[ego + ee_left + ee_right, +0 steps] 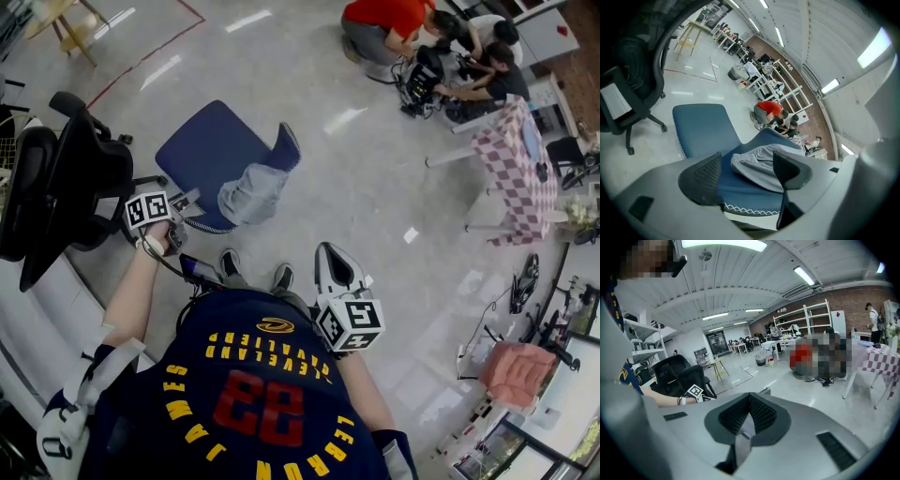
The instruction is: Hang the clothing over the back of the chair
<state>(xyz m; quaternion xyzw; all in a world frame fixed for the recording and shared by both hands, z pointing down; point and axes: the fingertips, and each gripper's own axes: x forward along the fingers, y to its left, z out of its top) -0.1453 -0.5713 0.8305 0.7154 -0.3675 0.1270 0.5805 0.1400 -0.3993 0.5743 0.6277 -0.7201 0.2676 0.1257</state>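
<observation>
A blue swivel chair (211,150) stands on the floor in front of me. Grey clothing (251,192) lies draped over its back. My left gripper (187,200) is just left of the clothing, close to it. In the left gripper view the jaws of the left gripper (747,159) stand wide open, with the grey clothing (757,171) on the blue chair (701,129) seen between them; neither pad touches it. My right gripper (330,255) is held near my body, away from the chair. In the right gripper view the right gripper (749,401) is shut with nothing in it.
A black office chair (56,178) stands close at the left. Several people (422,47) crouch on the floor at the far right by a table with a checked cloth (520,169). A pink seat (516,370) is at the lower right.
</observation>
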